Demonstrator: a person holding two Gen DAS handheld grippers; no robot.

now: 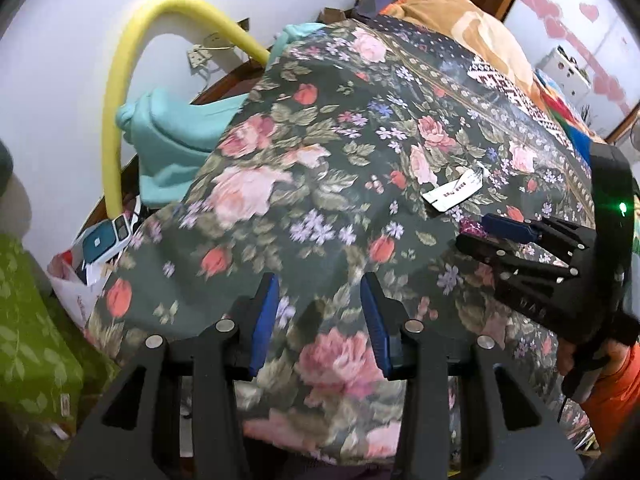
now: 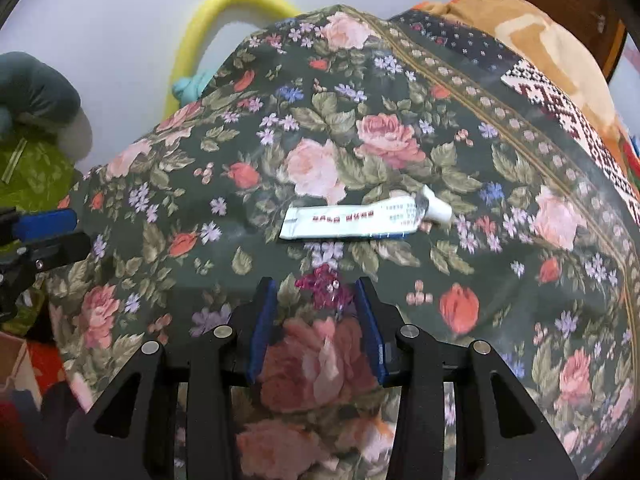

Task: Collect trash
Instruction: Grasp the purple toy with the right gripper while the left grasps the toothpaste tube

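A flattened white tube with red print and a white cap lies on the dark floral bedspread; it also shows in the left wrist view. A small crumpled magenta wrapper lies just in front of my right gripper, partly between its open blue-padded fingertips. In the left wrist view the right gripper hovers beside that wrapper, below the tube. My left gripper is open and empty over the bedspread, left of the tube.
A yellow foam tube arches against the white wall beside teal cloth. A green patterned box and a bag of packets sit at the left. Orange blankets are piled at the bed's far end.
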